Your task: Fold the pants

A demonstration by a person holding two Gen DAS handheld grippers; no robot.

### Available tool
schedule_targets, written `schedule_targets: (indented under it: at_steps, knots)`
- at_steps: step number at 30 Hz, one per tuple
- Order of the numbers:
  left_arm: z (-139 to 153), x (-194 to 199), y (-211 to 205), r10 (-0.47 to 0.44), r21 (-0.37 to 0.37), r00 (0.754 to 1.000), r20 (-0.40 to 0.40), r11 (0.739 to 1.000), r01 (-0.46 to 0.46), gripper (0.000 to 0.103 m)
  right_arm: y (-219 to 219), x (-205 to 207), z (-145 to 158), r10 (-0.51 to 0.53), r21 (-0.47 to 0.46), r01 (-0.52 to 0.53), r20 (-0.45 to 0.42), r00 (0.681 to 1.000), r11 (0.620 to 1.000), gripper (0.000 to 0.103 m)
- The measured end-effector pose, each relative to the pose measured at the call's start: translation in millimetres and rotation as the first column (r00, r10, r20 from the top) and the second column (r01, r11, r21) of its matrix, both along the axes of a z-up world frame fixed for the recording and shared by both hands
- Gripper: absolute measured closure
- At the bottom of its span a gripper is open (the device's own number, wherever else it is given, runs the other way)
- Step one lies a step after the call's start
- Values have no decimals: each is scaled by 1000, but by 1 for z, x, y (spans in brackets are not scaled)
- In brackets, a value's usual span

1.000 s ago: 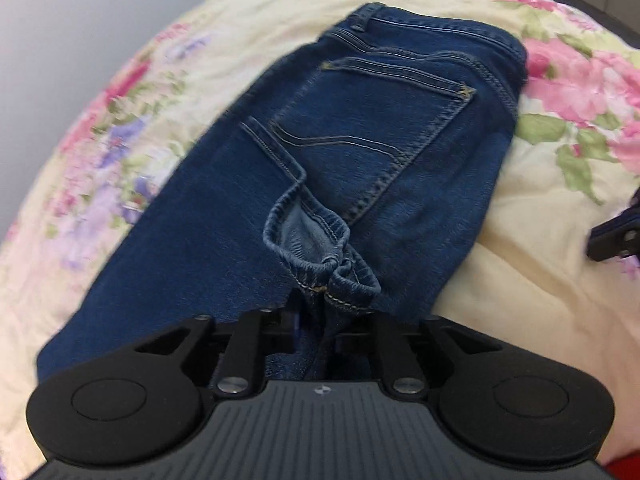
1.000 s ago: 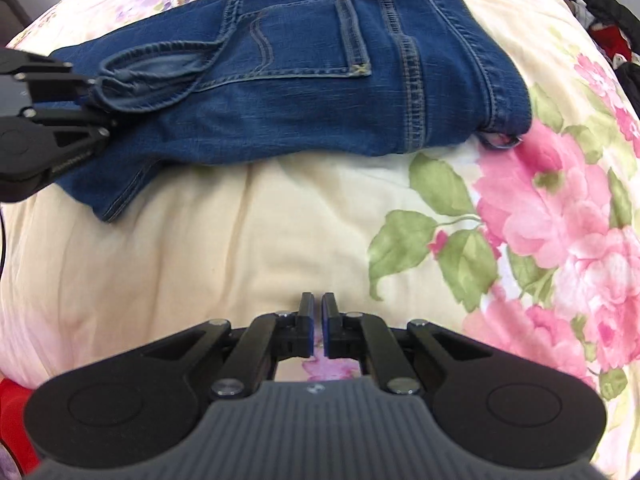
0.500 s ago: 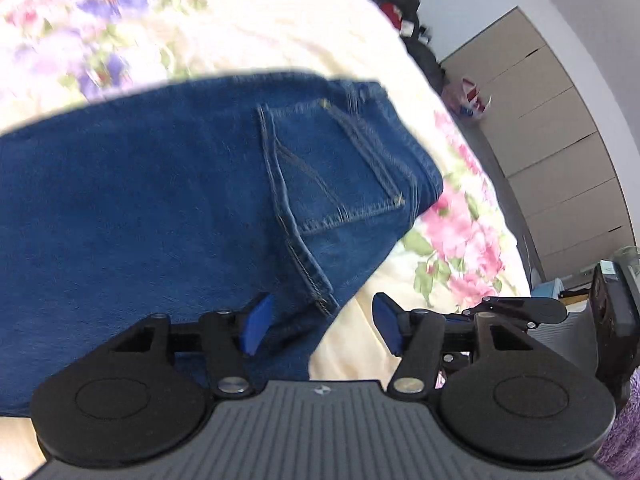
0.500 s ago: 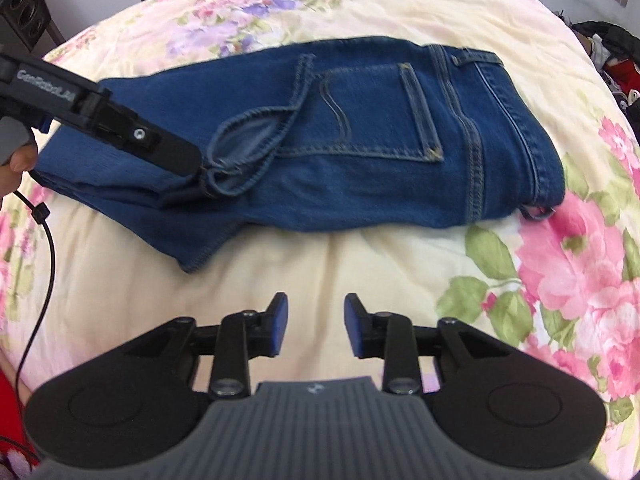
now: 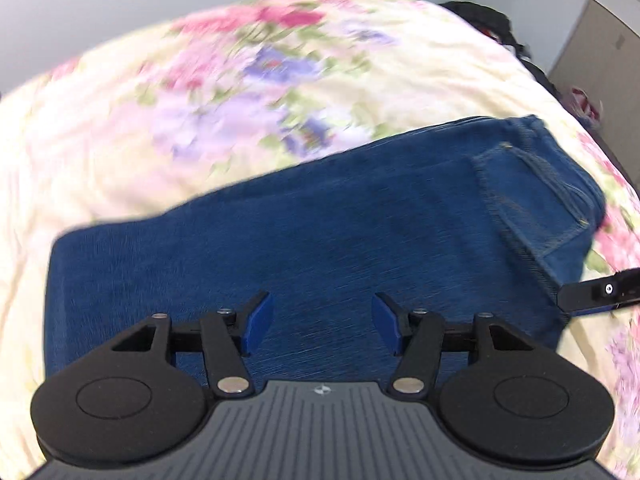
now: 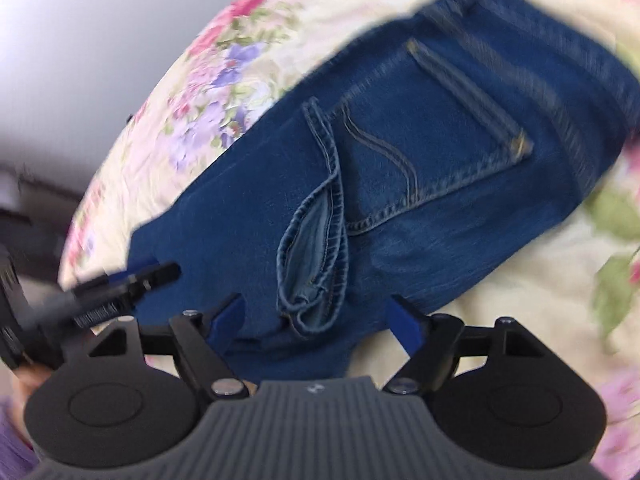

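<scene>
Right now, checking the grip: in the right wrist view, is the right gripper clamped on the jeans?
No, the right gripper stands open, its blue pads apart above the jeans.

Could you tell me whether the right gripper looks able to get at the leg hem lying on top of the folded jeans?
Probably yes: the right gripper has just been opening its jaws, empty, and the hem lies uncovered just ahead.

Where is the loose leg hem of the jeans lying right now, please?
In the right wrist view the hem lies on top of the folded jeans, left of the back pocket, just ahead of the open right gripper.
</scene>
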State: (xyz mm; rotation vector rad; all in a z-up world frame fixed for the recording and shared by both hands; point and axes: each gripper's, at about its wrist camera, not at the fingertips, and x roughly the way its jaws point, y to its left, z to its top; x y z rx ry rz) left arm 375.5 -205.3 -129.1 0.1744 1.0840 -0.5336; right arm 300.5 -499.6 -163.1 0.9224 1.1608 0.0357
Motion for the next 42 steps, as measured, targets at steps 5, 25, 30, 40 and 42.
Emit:
schedule_targets:
  at_steps: [5, 25, 30, 40, 42]
  knots:
    - [-19, 17, 15, 21, -16, 999, -39, 1000, -22, 36, 1, 10, -31, -84, 161, 89, -43, 996, 983, 45]
    - [22, 15, 65, 183, -29, 975, 126, 983, -181, 44, 51, 67, 115, 66, -156, -24, 268, 961, 988, 95]
    - [45, 20, 79, 223, -75, 963, 149, 974, -214, 49, 46, 78, 212, 156, -360, -14, 369, 916, 933, 95]
    - [7, 15, 44, 114, 16, 981, 155, 993, -118, 53, -69, 67, 138, 101, -673, 17, 135, 986, 739, 95]
    - [-2, 15, 40, 96, 50, 983, 154, 993, -105, 54, -81, 68, 102, 57, -695, 16, 82, 995, 718, 95]
